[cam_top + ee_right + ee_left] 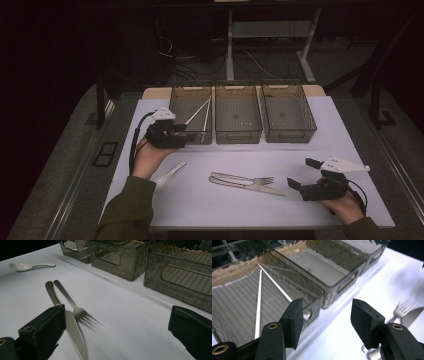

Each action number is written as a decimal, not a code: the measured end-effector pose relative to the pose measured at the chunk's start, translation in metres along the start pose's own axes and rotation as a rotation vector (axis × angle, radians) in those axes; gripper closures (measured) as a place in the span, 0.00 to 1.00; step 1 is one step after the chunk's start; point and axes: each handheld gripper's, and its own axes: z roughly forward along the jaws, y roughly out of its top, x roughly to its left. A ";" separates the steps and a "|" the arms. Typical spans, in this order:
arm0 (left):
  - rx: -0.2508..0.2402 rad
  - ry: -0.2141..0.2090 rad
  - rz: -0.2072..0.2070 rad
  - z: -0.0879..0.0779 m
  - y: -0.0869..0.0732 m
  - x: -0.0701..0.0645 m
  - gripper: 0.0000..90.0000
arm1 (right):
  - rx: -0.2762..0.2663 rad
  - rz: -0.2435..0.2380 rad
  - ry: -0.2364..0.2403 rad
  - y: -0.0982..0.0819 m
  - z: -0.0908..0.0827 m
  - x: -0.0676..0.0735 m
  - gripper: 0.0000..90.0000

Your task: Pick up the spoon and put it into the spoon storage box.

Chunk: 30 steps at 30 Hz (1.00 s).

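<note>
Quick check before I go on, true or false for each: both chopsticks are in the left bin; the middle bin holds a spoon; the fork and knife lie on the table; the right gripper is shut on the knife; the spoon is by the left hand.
1. Both chopsticks lie in the left bin. True.
2. The middle bin holds a spoon. False: no cutlery in it.
3. The fork and knife lie side by side on the table. True.
4. The right gripper is shut on the knife. False: it is open and holds nothing.
5. The spoon lies on the table by the left hand. True.
</note>
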 end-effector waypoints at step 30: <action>0.217 0.095 -0.064 0.016 -0.083 0.018 0.98 | -0.002 -0.003 0.002 0.000 -0.001 0.001 0.02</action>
